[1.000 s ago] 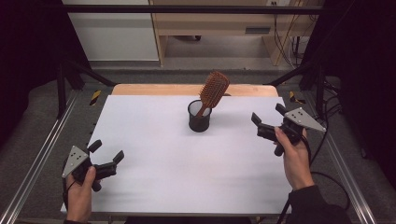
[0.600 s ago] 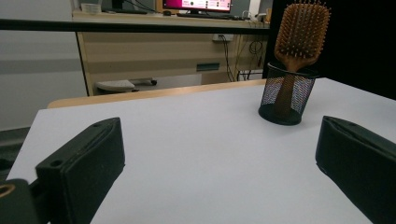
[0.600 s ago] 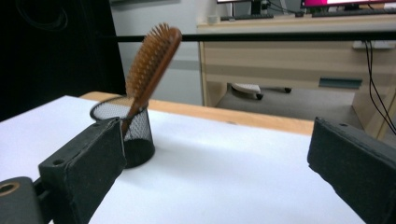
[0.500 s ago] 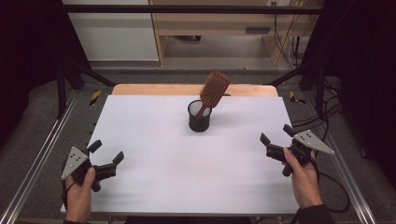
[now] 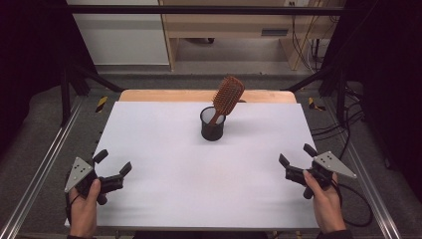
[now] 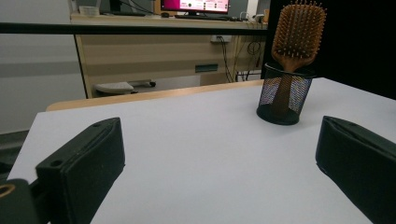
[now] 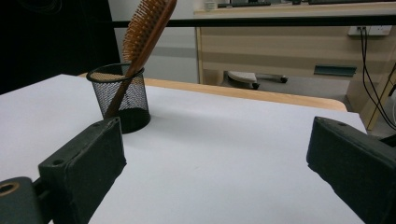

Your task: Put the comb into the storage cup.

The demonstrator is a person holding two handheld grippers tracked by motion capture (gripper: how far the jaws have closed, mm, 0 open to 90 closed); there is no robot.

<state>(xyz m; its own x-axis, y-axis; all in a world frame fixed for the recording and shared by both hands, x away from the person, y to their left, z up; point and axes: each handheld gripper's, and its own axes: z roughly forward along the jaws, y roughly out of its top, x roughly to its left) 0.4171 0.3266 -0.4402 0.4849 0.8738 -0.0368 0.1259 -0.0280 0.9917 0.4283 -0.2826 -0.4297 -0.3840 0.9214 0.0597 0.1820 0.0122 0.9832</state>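
Observation:
A wooden paddle hairbrush (image 5: 228, 95) (image 6: 298, 30) (image 7: 148, 25) stands handle-down in a black mesh cup (image 5: 212, 124) (image 6: 284, 100) (image 7: 120, 98) at the middle back of the white table (image 5: 164, 149). It leans to the right with its bristled head above the rim. My left gripper (image 5: 112, 164) (image 6: 219, 163) rests open near the front left corner, nothing between its jaws. Near the front right edge my right gripper (image 5: 296, 154) (image 7: 215, 163) is open and empty too. Both point toward the cup from well away.
A wooden strip (image 5: 199, 95) borders the table's far edge. Metal rails (image 5: 40, 164) run along both sides. Behind stand a wooden desk (image 5: 224, 25) with hanging cables (image 5: 313, 30) and a monitor (image 6: 196, 5).
My right gripper has come down and back toward the front right edge of the table, away from the cup. The left gripper, the brush and the cup have stayed put.

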